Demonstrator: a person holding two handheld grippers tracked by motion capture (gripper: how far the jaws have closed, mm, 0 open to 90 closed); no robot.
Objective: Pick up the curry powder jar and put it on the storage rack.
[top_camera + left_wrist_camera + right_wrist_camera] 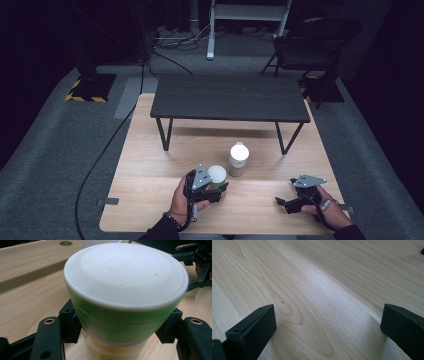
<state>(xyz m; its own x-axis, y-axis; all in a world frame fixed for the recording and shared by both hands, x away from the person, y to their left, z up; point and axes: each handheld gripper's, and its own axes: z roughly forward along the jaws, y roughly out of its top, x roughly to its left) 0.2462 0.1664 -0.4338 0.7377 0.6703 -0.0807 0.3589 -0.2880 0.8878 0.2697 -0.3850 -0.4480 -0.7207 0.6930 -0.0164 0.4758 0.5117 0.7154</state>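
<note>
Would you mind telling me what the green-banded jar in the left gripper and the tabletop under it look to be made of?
The jar looks like plastic: a matte white lid with faint embossed lettering, a smooth green band, and a cloudy, translucent body below. The left gripper clamps it under the band. The tabletop looks like pale wood or wood laminate, with clear grain lines and a low sheen; which of the two I cannot tell.

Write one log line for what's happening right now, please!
left gripper: jaws shut on white-lidded jar | right gripper: jaws open, nothing held | second jar: standing on table
</note>
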